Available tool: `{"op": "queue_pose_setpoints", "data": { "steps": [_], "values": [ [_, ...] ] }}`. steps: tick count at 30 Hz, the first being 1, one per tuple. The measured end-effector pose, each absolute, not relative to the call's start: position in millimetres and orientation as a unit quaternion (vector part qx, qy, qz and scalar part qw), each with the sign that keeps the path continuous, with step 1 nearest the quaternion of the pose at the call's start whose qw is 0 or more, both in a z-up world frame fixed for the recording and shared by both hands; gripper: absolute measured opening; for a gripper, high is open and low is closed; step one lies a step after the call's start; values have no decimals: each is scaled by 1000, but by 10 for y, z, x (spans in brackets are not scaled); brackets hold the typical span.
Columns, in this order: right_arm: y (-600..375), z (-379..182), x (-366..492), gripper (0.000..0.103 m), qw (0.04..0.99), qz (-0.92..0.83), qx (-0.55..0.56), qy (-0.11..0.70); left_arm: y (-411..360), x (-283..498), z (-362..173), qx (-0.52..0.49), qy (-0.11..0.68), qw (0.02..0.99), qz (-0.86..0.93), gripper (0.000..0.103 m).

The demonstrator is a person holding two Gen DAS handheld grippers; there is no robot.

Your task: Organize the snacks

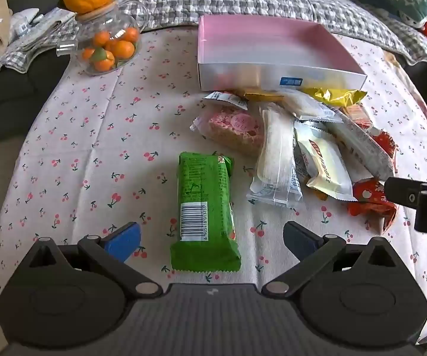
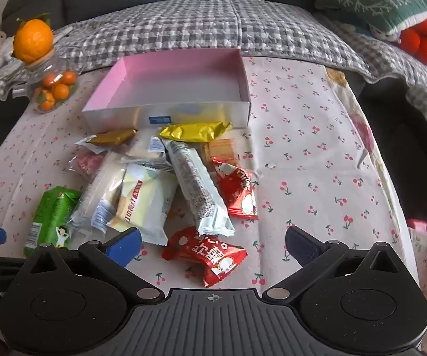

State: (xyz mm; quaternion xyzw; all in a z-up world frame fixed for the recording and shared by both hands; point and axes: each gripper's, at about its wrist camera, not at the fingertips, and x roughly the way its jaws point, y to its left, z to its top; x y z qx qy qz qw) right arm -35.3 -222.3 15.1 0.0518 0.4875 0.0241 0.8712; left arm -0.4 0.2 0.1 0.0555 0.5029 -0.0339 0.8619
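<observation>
Your left gripper (image 1: 212,241) hangs with its jaws wide apart around the lower end of the green snack pack (image 1: 204,207), low in the frame's centre. Your right gripper (image 2: 213,246) is spread too, empty, above a red packet (image 2: 210,255). The pack looks light, crinkly and slippery; pinch its firm middle, then carry it to the pink box (image 1: 261,72) above.

Soft even daylight, sharp centre, strong fisheye bending, dark corners

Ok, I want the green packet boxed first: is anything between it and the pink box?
Nothing visible. The green packet lies apart from the pile, with bare cloth up to the pink box. The left gripper is open around it.
</observation>
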Motion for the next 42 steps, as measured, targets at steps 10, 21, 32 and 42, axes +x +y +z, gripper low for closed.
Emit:
{"op": "queue_pose_setpoints", "data": {
  "steps": [10,21,32,42],
  "values": [
    [-2205,121,-388,103,871,28,55,487,33,-9,-11,52,515,855,-35,103],
    [-2175,134,-384,103,870,30,51,490,-8,-11,-20,60,515,854,-38,103],
    [-2166,140,-381,103,869,32,51,490,-19,-32,-21,60,514,855,-39,103],
    [-2163,135,-385,103,869,32,50,491,-19,-36,-24,60,513,855,-39,103]
  ]
}}
